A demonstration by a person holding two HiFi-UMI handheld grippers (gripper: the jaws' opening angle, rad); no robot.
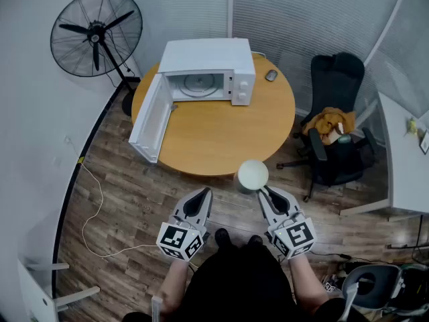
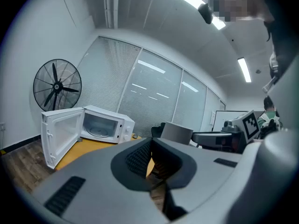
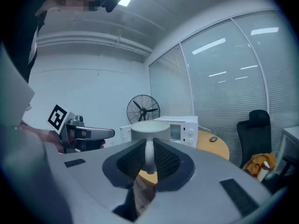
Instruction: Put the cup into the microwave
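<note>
The white microwave (image 1: 208, 72) stands at the back of the round wooden table (image 1: 221, 136), its door (image 1: 151, 119) swung wide open to the left and the glass turntable showing inside. My right gripper (image 1: 263, 190) is shut on the handle of a white cup (image 1: 253, 176), which it holds upright in the air just off the table's near edge. In the right gripper view the cup (image 3: 149, 129) sits above the pads with the microwave (image 3: 182, 127) behind it. My left gripper (image 1: 203, 192) hovers beside it, shut and empty, and faces the microwave (image 2: 105, 125).
A black standing fan (image 1: 96, 32) is at the far left by the wall. A computer mouse (image 1: 271, 75) lies on the table right of the microwave. A black office chair (image 1: 335, 113) with an orange bundle stands to the right, near a white desk (image 1: 402, 153). A white cable (image 1: 94, 206) trails over the wood floor.
</note>
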